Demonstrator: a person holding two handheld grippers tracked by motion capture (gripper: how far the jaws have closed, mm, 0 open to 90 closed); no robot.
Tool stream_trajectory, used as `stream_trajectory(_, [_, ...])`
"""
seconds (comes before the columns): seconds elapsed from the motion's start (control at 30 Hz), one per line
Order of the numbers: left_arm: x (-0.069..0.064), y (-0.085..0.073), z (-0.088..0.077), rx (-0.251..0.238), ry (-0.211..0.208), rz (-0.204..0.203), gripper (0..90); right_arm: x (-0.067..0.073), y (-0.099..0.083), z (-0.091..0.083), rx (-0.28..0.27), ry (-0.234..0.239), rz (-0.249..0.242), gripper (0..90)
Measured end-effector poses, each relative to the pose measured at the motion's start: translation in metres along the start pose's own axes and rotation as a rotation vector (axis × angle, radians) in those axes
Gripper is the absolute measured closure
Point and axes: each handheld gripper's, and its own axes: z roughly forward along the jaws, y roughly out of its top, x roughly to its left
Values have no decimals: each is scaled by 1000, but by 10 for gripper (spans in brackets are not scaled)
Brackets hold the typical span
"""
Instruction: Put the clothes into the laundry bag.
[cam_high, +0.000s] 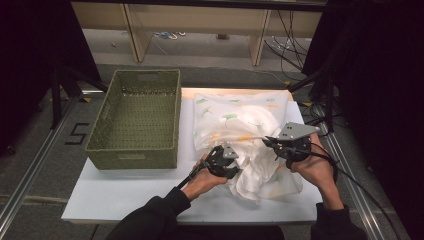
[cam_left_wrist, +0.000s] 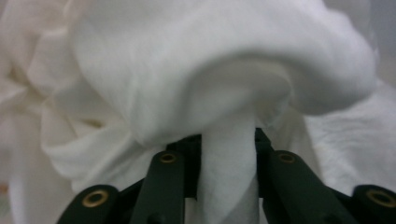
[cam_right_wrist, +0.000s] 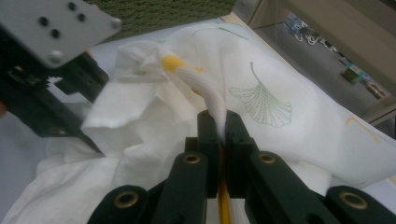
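Both-handed, left gripper (cam_high: 231, 161) pinching cloth (cam_high: 250, 130), right gripper (cam_high: 272, 142) clamped

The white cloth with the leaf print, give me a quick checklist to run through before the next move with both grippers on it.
1. Right gripper has a firm pinch: ok, its jaws are shut on a thin fold of the white cloth.
2. Left gripper has cloth: ok, a thick bunch sits between its jaws and they press on it.
3. Cloth spread flat: not ok, it is crumpled in a heap between the two grippers.
4. Green basket free to take the cloth: ok, nothing lies in it.
5. Cloth clear of the basket: ok, it lies beside it on the white board.
6. Cloth snagged underneath: cannot tell.
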Motion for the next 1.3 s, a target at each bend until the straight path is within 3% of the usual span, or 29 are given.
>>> stream_trajectory(0.1, [-4, 15, 9, -33, -1, -2, 782, 1, -1, 0, 5, 9, -4, 882])
stream_trajectory(0.2, [-2, 28, 13, -78, 16, -33, 789, 0, 0, -3, 4, 15, -7, 882])
stream_trajectory(0.23, [5, 33, 13, -64, 35, -4, 792, 0, -1, -5, 6, 11, 9, 882])
stream_trajectory(0.27, [8, 35, 16, -99, 50, -42, 793, -1, -1, -5, 0, 13, 6, 883])
stream_trajectory(0.33, [20, 38, 21, -122, 92, -99, 795, -3, -2, -7, -1, 6, 10, 882])
stream_trajectory(0.37, [24, 38, 24, -133, 105, -151, 793, -3, -3, -7, 0, 4, 13, 883])
stream_trajectory(0.43, [30, 36, 28, -119, 118, -172, 764, -3, -4, -5, 8, 8, 21, 883])
stream_trajectory(0.5, [31, 32, 24, -97, 86, -182, 687, -3, -4, -4, 9, 14, 22, 883])
stream_trajectory(0.53, [29, 29, 20, -86, 69, -184, 608, -3, -5, -2, 7, 14, 11, 882])
stream_trajectory(0.63, [23, 21, 1, -40, 79, -130, 419, -4, -6, -2, 9, 10, 16, 882])
stream_trajectory(0.73, [15, 13, -15, 21, 89, -107, 269, -4, -6, -2, 8, 10, 17, 882])
stream_trajectory(0.83, [5, -1, -19, 49, 47, -111, 212, -4, -6, -2, 16, 10, 28, 881])
stream_trajectory(0.93, [-6, -8, -7, 73, 19, -96, 171, -2, -6, 0, 18, 4, 30, 880])
stream_trajectory(1.13, [-19, 1, 12, 47, 21, -102, 191, -2, -12, 6, 41, 20, 21, 879])
stream_trajectory(1.23, [-16, 3, 21, 34, 51, -94, 399, -2, -16, 8, 60, 24, 32, 879])
stream_trajectory(1.3, [-12, 3, 27, 17, 55, -112, 538, -2, -20, 9, 74, 26, 26, 879])
